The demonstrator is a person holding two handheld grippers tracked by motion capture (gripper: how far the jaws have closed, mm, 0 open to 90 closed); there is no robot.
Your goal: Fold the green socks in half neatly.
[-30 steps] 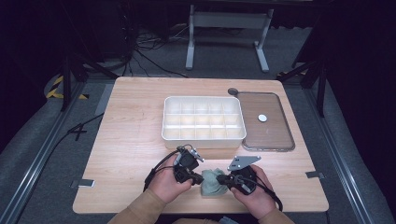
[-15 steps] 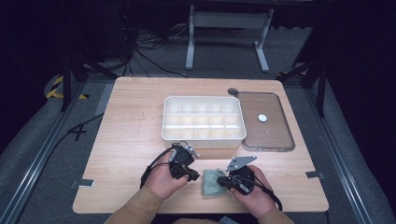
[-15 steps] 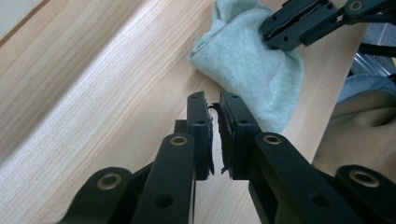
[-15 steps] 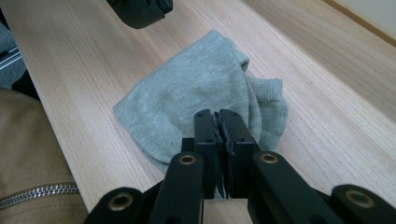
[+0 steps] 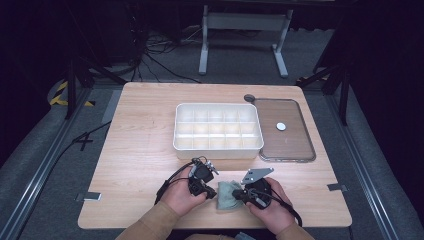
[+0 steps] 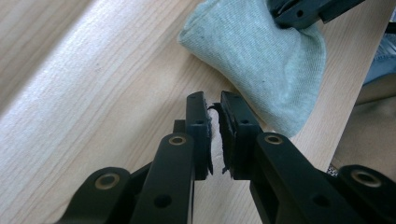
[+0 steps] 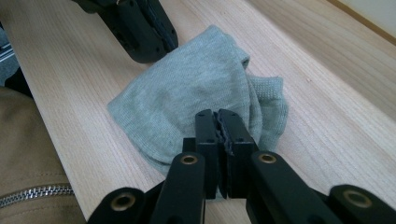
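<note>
A pale green sock (image 5: 226, 196) lies bunched on the wooden table (image 5: 140, 150) near its front edge, between a person's two hands. My left gripper (image 5: 211, 192) sits just left of the sock, its tips on the bare wood. In the left gripper view the left gripper (image 6: 214, 101) is shut with nothing in it, and the sock (image 6: 261, 60) lies just beyond. My right gripper (image 5: 238, 194) is at the sock's right side. In the right gripper view the right gripper (image 7: 217, 116) is shut over the sock (image 7: 187, 88), with no cloth visible between the jaws.
A white compartment tray (image 5: 218, 149) stands mid-table behind the hands. Its clear lid (image 5: 295, 142) lies flat to the right with a small white disc (image 5: 281, 126) on it. A tan sleeve (image 7: 32, 154) is at the table's front edge.
My left gripper has drawn back from the sock toward the left. The right gripper has stayed at the sock, which now looks more tightly bunched.
</note>
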